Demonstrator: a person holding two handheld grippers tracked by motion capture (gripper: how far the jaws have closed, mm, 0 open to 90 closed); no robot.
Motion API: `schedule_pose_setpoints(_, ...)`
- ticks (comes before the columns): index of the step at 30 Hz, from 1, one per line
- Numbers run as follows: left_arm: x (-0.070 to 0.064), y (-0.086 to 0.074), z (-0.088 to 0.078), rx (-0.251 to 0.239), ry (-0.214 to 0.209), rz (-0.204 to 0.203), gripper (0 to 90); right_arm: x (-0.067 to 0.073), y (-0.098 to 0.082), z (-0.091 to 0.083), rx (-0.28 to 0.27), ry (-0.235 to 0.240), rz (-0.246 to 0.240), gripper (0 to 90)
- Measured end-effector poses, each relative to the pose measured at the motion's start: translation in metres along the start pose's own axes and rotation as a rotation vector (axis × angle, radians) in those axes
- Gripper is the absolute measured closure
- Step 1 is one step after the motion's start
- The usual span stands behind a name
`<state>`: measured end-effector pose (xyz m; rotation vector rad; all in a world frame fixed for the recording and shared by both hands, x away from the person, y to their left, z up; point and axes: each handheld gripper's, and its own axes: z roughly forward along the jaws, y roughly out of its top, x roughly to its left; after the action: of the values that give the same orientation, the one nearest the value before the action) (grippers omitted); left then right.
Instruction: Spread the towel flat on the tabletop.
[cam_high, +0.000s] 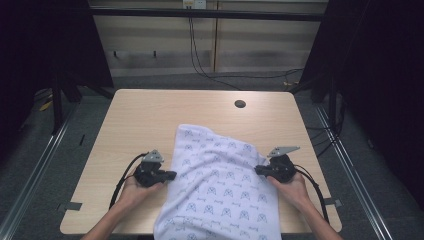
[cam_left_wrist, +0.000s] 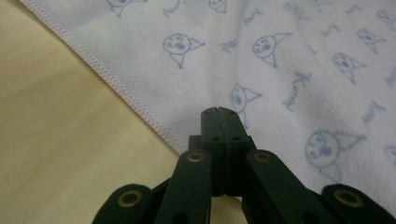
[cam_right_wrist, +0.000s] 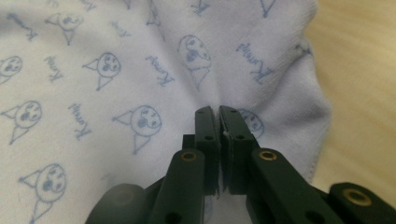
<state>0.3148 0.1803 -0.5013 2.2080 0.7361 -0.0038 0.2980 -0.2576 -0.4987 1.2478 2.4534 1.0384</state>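
Pale wooden table (cam_high: 150, 115) under dim light, a white printed towel (cam_high: 215, 185) draped over its near edge — the left gripper (cam_high: 170, 175) and right gripper (cam_high: 260, 170) have each pinched a side edge, jaws closed on cloth, so lifting together evenly looks next.

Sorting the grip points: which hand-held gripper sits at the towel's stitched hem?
The left hand-held gripper: its shut jaws meet the towel beside the stitched hem. The right hand-held gripper pinches a soft, rounded fold.
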Motion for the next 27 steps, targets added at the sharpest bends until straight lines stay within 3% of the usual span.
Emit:
schedule_pose_setpoints(6, -0.043, -0.031, -0.025, 0.089, -0.118, 0.047, 90.0, 0.036, -0.028, -0.024, 0.041, 0.079, -0.040, 87.3)
schedule_pose_setpoints(8, -0.052, -0.040, -0.031, 0.092, -0.172, 0.035, 89.2, 0.051, -0.039, -0.034, 0.062, 0.120, -0.056, 87.0)
schedule_pose_setpoints(10, -0.052, -0.040, -0.034, 0.076, -0.157, 0.036, 82.4, 0.058, -0.044, -0.040, 0.081, 0.132, -0.074, 82.8)
schedule_pose_setpoints(12, -0.041, -0.034, -0.035, 0.035, -0.134, 0.011, 78.7, 0.055, -0.044, -0.047, 0.039, 0.151, -0.052, 77.8)
schedule_pose_setpoints(15, -0.010, -0.015, -0.031, -0.039, -0.043, -0.037, 75.4, 0.036, -0.029, -0.053, -0.074, 0.121, 0.007, 76.0)
schedule_pose_setpoints(16, -0.010, -0.015, -0.031, -0.039, -0.043, -0.037, 73.5, 0.028, -0.023, -0.053, -0.105, 0.109, 0.023, 75.0)
schedule_pose_setpoints(17, 0.009, -0.005, -0.026, -0.068, -0.006, -0.097, 71.5, 0.022, -0.016, -0.051, -0.123, 0.097, 0.031, 73.2)
schedule_pose_setpoints(20, 0.032, 0.010, -0.014, -0.089, 0.070, -0.115, 64.5, 0.011, -0.001, -0.036, -0.126, 0.145, 0.059, 62.1)
schedule_pose_setpoints(23, 0.046, 0.019, -0.002, -0.115, 0.103, -0.149, 58.8, 0.013, 0.009, -0.015, -0.097, 0.190, 0.061, 55.4)
schedule_pose_setpoints(25, 0.051, 0.024, 0.005, -0.096, 0.114, -0.146, 55.8, 0.017, 0.011, -0.005, -0.062, 0.207, 0.050, 57.3)
schedule_pose_setpoints(27, 0.051, 0.025, 0.009, -0.105, 0.099, -0.162, 55.3, 0.022, 0.011, 0.000, -0.016, 0.196, 0.040, 72.9)
